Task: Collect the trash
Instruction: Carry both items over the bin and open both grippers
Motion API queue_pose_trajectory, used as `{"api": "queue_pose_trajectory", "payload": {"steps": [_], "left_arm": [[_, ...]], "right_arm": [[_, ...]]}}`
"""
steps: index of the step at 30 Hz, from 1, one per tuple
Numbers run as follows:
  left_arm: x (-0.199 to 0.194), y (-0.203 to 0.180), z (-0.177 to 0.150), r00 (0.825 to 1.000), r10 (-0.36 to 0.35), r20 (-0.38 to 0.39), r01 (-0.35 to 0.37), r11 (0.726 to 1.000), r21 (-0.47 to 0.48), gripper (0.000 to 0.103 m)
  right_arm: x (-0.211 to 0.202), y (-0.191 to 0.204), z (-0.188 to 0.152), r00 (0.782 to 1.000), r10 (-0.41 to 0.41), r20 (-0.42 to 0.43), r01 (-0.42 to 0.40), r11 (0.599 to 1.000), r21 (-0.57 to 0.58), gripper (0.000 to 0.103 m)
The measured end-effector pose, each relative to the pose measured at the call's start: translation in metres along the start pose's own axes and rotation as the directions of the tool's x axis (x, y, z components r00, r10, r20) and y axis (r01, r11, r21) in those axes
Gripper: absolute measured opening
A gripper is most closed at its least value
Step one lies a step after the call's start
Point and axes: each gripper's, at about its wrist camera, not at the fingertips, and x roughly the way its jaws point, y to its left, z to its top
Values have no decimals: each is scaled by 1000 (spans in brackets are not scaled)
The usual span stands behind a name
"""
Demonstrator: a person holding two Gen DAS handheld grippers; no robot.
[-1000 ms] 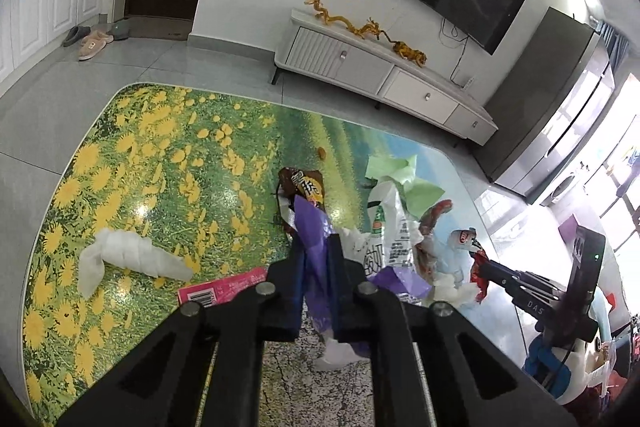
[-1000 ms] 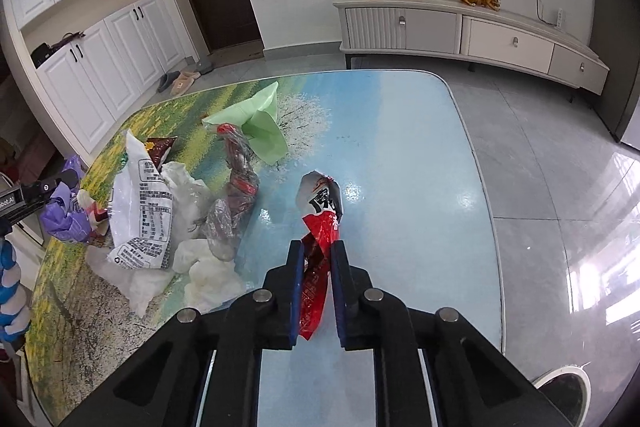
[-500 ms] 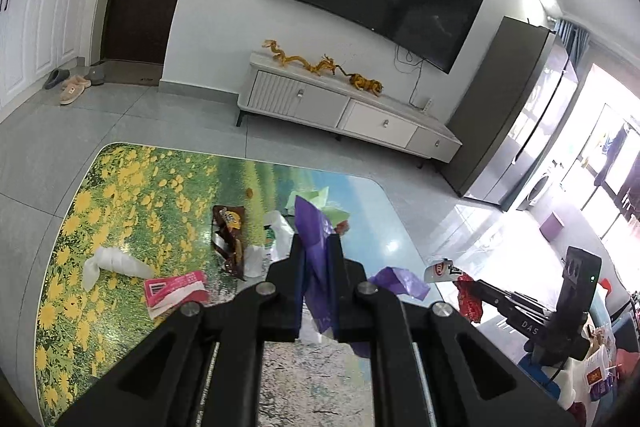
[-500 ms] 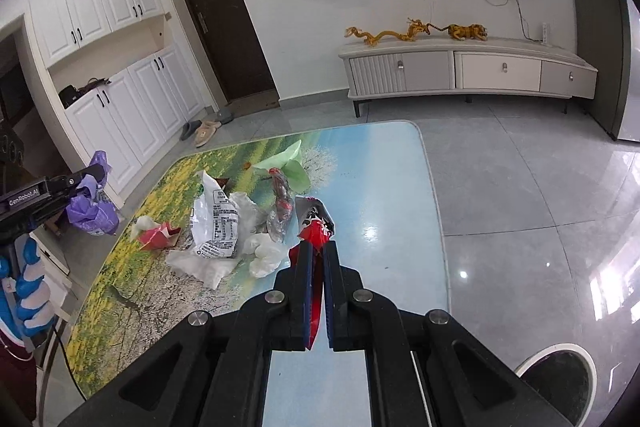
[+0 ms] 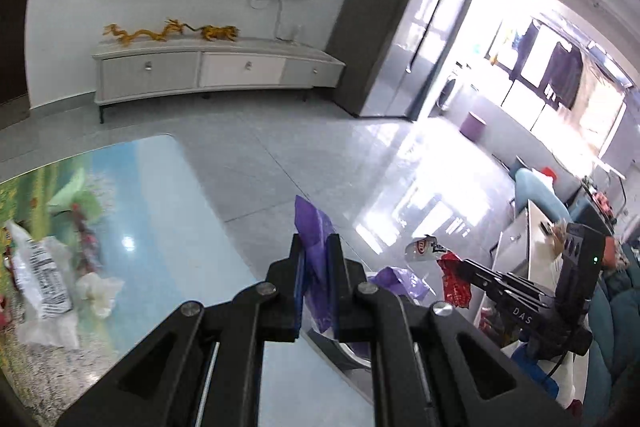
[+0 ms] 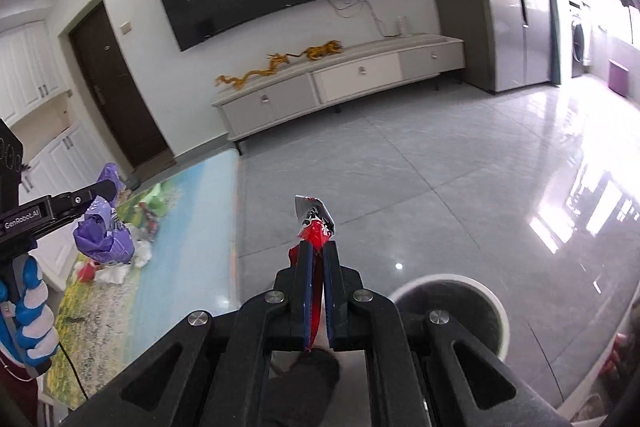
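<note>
My left gripper (image 5: 316, 247) is shut on a purple wrapper (image 5: 312, 227) and holds it in the air past the table's right edge. It also shows in the right wrist view (image 6: 102, 189) with the purple wrapper (image 6: 104, 235) hanging from it. My right gripper (image 6: 316, 251) is shut on a red wrapper (image 6: 314, 223), held above the floor next to a white round bin (image 6: 452, 307). In the left wrist view the right gripper (image 5: 464, 265) carries the red wrapper (image 5: 454, 283). More trash lies on the table: a white printed bag (image 5: 40, 271), crumpled tissue (image 5: 98, 289), green paper (image 5: 70, 195).
The table (image 5: 168, 227) has a printed landscape top; its edge runs under my left gripper. A TV cabinet (image 5: 216, 71) stands at the far wall, a tall grey cupboard (image 5: 400, 39) to its right. Glossy tile floor (image 6: 440, 163) lies beyond the table.
Both grippers have lifted off the table and swung right with their wrappers. The bin has come closer under the right gripper.
</note>
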Motion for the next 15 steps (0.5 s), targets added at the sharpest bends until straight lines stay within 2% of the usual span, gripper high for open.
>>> {"api": "queue_pose_trajectory", "payload": {"steps": [5,11,13,15], "left_arm": [[80,-66,-5,990,-48,-132,58,996,68,10],[159,-119,-11,969,-46,-243,74,992,104,13],[178,-130,-16,961,-58,-271,88,991,100,16],[192,-136,-22,952,-71,-298,101,991,88,30]], "right_arm": [[11,-72,-21,992,-105,-70,112,987,111,5],[43,-120,-37,978,-146,-149,170,971,168,6],[49,-130,-43,975,-151,-161,181,965,188,6],[52,-140,-48,971,-164,-171,197,959,203,7]]}}
